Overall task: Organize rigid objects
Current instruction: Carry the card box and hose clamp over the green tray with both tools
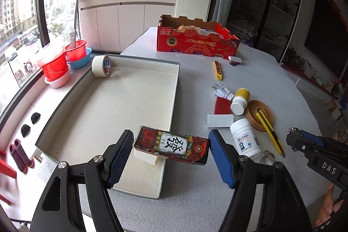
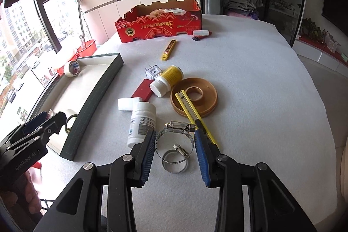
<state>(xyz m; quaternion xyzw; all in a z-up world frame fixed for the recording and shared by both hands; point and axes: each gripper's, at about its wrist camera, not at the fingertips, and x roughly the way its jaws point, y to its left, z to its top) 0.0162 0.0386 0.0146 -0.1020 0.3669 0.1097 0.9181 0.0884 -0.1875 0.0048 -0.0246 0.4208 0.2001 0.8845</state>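
My left gripper (image 1: 171, 134) is shut on a decorated red and black box (image 1: 171, 145), one pad at each short end. The box hangs over the right rim of the cream-lined tray (image 1: 121, 101), above a white tape roll (image 1: 145, 158). In the right wrist view my right gripper (image 2: 175, 132) is shut on a large metal hose clamp (image 2: 174, 136), and both blue pads touch its ring. A smaller clamp (image 2: 175, 162) shows just below it. I cannot tell whether it hangs there or lies on the table. The left gripper (image 2: 46, 121) shows above the tray's near corner.
On the grey table lie a white pill bottle (image 2: 142, 121), a yellow-label bottle (image 2: 167, 79), a yellow utility knife (image 2: 191, 110) across a brown ring (image 2: 206, 97), a plug, red and white blocks and a yellow case (image 2: 168, 49). Behind stands a red carton (image 2: 161, 25). A masking tape roll (image 1: 101, 66) stands in the tray's far corner.
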